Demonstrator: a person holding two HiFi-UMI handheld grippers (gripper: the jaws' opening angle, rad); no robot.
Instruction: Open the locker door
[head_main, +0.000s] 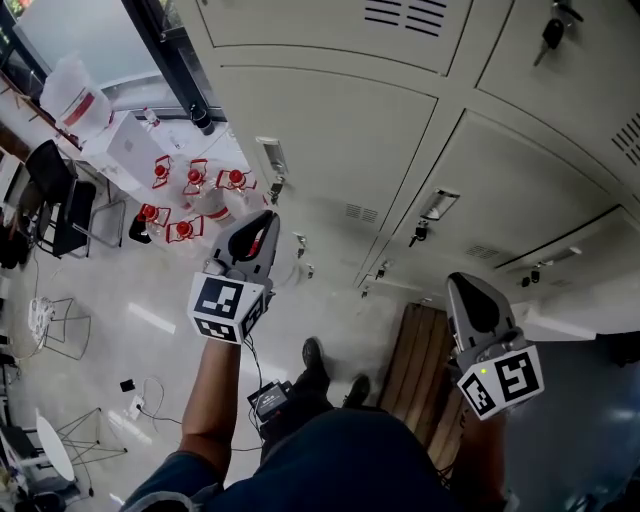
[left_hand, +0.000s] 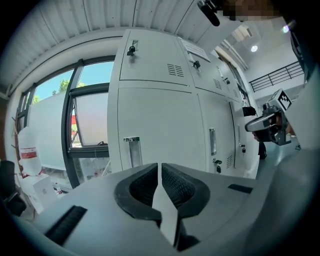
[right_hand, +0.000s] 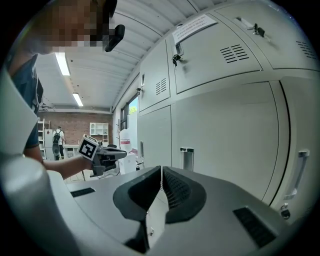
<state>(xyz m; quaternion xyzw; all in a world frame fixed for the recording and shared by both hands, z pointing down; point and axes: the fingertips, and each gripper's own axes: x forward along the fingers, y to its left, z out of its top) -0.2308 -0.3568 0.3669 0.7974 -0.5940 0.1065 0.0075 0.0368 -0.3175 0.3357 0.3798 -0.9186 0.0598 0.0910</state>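
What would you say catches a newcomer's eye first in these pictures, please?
The wall of pale grey lockers fills most of the head view. In front of it the left gripper and right gripper are held out, each with jaws together and empty. On the floor at left sits a cluster of red-capped containers.

Grey left tool (head_main: 268, 219), black-white marker cube (head_main: 228, 308)

Notice (right_hand: 194, 27) on locker door (right_hand: 215, 72): print illegibly small.
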